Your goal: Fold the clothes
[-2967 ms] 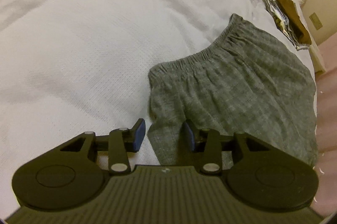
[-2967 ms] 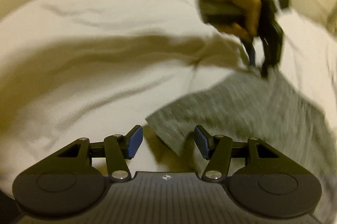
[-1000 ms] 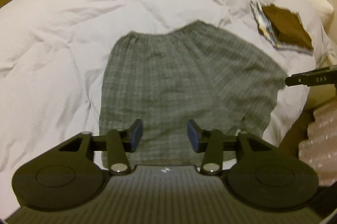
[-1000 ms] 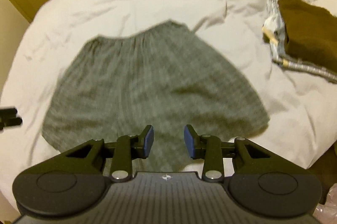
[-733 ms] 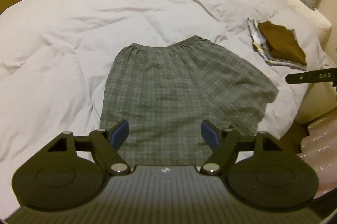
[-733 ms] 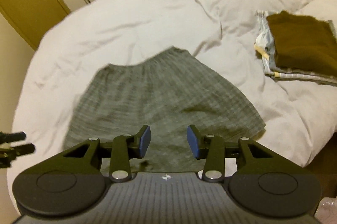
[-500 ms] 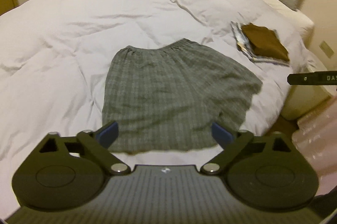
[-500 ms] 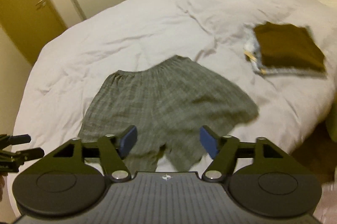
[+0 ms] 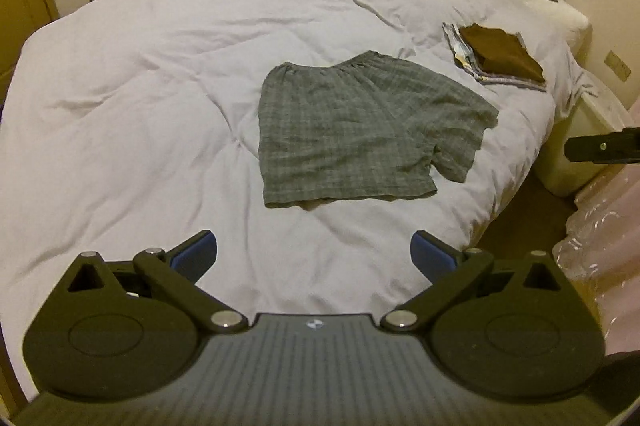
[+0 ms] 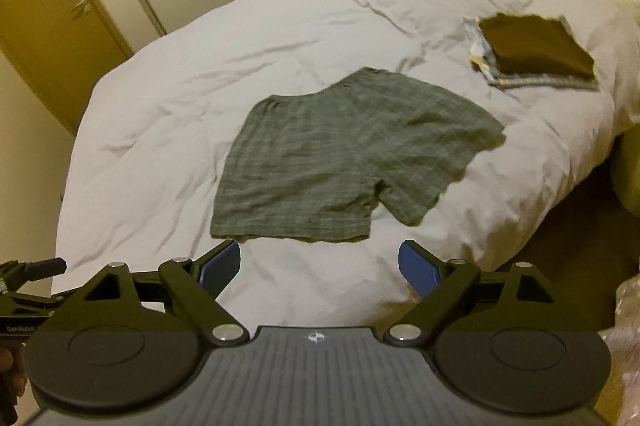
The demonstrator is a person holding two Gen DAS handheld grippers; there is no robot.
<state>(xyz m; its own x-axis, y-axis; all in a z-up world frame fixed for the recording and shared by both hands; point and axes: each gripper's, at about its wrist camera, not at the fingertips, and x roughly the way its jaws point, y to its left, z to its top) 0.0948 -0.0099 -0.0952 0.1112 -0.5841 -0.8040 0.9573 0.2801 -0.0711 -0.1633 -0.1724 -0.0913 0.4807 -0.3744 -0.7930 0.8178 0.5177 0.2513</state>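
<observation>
1. The left gripper (image 9: 314, 256) hangs above the near edge of the white quilted duvet (image 9: 132, 98), jaws spread wide and empty; it seems held back so the whole garment can be sized up.
2. The grey checked cotton shorts (image 9: 352, 130) lie flat ahead of both sets of jaws, well apart from them, waistband on the far side and leg hems nearest. Spread this way, they look ready for a first fold.
3. The right gripper (image 10: 320, 266) is likewise wide and empty, short of the hems.
4. Beyond the jaws to the right, a folded brown cloth on a striped pile (image 10: 536, 46) sits aside, probably finished items.
</observation>
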